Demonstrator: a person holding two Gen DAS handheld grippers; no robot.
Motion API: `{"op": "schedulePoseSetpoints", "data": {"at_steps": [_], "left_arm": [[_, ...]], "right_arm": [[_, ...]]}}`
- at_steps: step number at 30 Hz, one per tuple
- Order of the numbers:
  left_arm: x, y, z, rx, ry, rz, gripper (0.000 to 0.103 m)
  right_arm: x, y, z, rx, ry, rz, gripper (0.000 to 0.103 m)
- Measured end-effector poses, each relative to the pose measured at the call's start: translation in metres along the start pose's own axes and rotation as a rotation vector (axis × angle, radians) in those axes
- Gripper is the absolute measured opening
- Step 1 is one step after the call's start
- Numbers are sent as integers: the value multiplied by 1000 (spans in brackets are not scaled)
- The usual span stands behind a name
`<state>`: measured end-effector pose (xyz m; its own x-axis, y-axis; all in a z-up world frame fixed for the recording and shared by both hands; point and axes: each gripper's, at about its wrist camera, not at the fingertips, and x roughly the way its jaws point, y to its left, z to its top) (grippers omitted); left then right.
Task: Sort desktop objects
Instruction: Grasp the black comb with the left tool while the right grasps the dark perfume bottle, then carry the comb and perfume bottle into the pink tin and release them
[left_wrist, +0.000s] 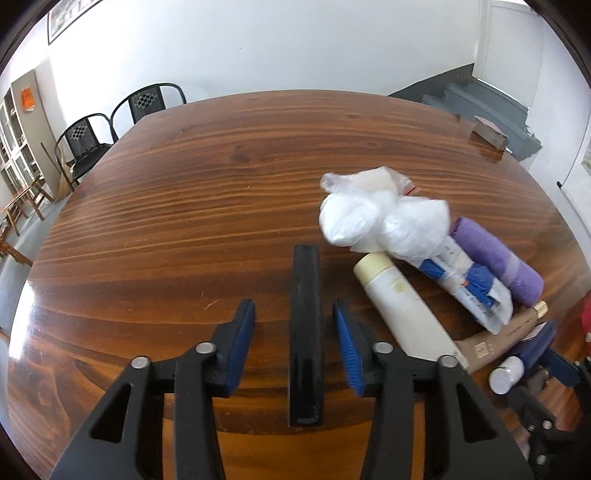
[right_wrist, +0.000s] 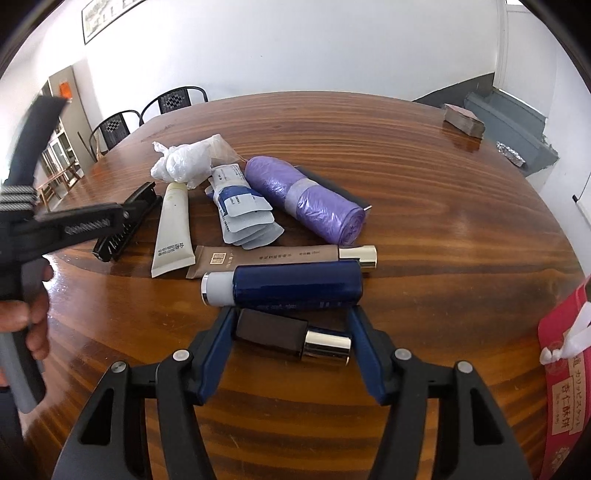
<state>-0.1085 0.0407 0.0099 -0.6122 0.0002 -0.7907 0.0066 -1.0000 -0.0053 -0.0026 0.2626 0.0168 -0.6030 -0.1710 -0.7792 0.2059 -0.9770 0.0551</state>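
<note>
The left claw is open. A long black comb lies flat on the brown wood table, right in the gap between the two blue pads. The pads do not touch it.

The right claw is open too. A small dark bottle with a shiny cap lies on its side between its blue fingers. There is a little gap on each side, so it is not squeezed. A dark blue bottle lies just past the fingertips. Behind it are a tan tube, a white tube and a purple roll of bags
</note>
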Motion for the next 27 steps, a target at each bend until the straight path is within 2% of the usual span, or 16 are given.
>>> {"op": "schedulePoseSetpoints", "data": {"at_steps": [1,4,9,19,27], "left_arm": [[2,2,0,-9,8,-4,18],[-5,7,1,-31,-12,16,17],[-30,0,4,-6,-83,15,17],[-73,-33,2,56,-154,-81,17],[-95,-64,-6,103,-176,-152,18]], "right_arm": [[-1,-1,-1,8,-2,2,65],[-7,-4,-3,29,-15,6,65],[-23,-10,-6,63,-63,20,65],[-59,-30,-18,134,-168,-1,65],[-93,-52,-28,182,-245,-42,65]]}}
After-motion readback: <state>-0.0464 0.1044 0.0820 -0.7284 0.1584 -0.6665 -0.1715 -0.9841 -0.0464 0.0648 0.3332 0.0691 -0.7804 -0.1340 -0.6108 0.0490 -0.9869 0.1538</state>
